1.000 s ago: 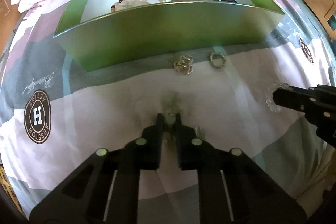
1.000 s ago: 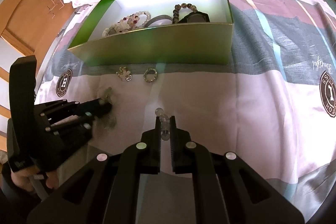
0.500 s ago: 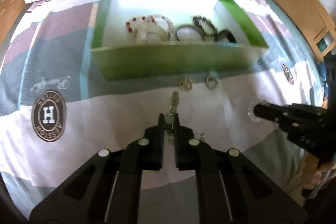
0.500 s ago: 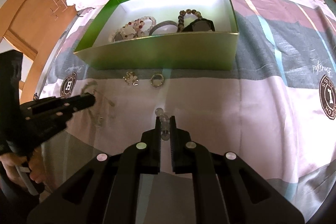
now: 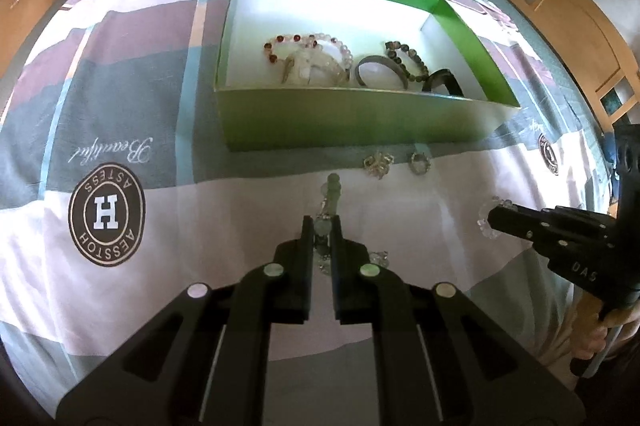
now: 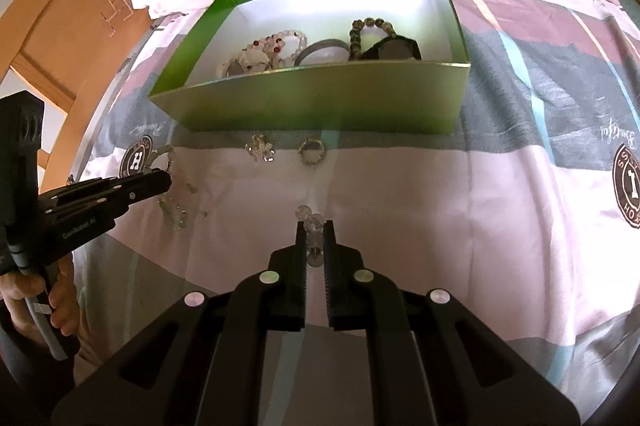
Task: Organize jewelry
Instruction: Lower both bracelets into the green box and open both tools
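Your left gripper (image 5: 322,230) fingers are clenched on a pale green bead strand (image 5: 331,191), and your right gripper (image 6: 312,234) fingers pinch a clear bead bracelet (image 6: 308,220). Both hang above the bed (image 6: 440,206), just short of the green box (image 6: 320,106), probably so each piece can clear its near wall.

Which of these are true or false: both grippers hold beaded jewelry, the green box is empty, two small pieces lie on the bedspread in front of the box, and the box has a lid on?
1. Both the left gripper and right gripper are shut on a beaded bracelet each. True.
2. The green box is empty. False: bracelets lie inside.
3. A ring and a small clasp piece lie on the bedspread before the box. True.
4. The box is lidded. False: it is open-topped.
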### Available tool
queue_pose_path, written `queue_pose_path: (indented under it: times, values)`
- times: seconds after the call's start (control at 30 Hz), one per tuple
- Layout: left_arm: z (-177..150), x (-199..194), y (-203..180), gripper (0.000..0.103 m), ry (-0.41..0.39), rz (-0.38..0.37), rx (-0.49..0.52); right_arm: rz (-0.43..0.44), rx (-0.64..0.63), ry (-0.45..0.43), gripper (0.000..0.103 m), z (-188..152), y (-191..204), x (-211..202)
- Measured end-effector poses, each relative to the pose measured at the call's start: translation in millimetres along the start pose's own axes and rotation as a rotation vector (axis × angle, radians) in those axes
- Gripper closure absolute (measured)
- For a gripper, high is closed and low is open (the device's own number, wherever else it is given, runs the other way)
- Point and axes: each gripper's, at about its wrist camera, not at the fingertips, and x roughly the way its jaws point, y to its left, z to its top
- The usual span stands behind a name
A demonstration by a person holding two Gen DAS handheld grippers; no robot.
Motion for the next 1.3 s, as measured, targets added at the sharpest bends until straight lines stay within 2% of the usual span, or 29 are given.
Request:
queue_pose_path:
  times: [0.17,0.33,0.47,0.57,0.63,0.7,0.8,0.9,1.0,1.17,1.3]
  values:
    - [1.2,-6.9,-1.1,0.096,-0.013,-0.002,0.000,0.001,0.016,-0.039,0.096,0.5,0.9,-3.9]
    - [15.6,-29.0,-11.0,0.096,-0.080,-0.028,0.025,0.008,0.005,-0.096,0.096,15.9,9.4,-23.4]
    - [51.3,-48.9,-21.1,0.096,-0.145,-0.028,0.034,-0.006,-0.019,-0.158,0.096,48.5,19.9,-36.1]
    - [85.9,-49.4,-28.8,0.096,-0.190,-0.008,0.046,-0.004,-0.016,-0.183,0.096,82.2,26.1,-27.3]
    - [111.5,-36.5,-30.8,0.096,-0.192,0.033,0.049,-0.031,-0.017,-0.184,0.096,107.8,29.1,-11.0]
    - [133.9,-13.2,-26.6,0.096,-0.160,0.058,0.034,-0.060,-0.011,-0.184,0.096,124.5,28.0,5.1]
    - [152.8,14.8,-15.3,0.096,-0.143,0.100,0.015,-0.065,0.010,-0.145,0.096,150.6,21.0,35.5]
    - [169.7,41.2,3.0,0.096,-0.113,0.112,-0.028,-0.109,0.026,-0.139,0.096,168.0,10.5,56.5]
    - [179.0,66.5,12.0,0.096,-0.080,0.114,-0.032,-0.169,-0.051,-0.124,0.096,175.0,13.2,72.1]
    - [179.5,85.9,7.8,0.096,-0.077,0.120,0.008,-0.113,-0.031,-0.065,0.096,174.9,5.3,91.5]
    - [176.5,94.1,12.3,0.095,-0.059,0.113,-0.029,-0.069,0.005,-0.047,0.096,171.0,-0.5,96.5]
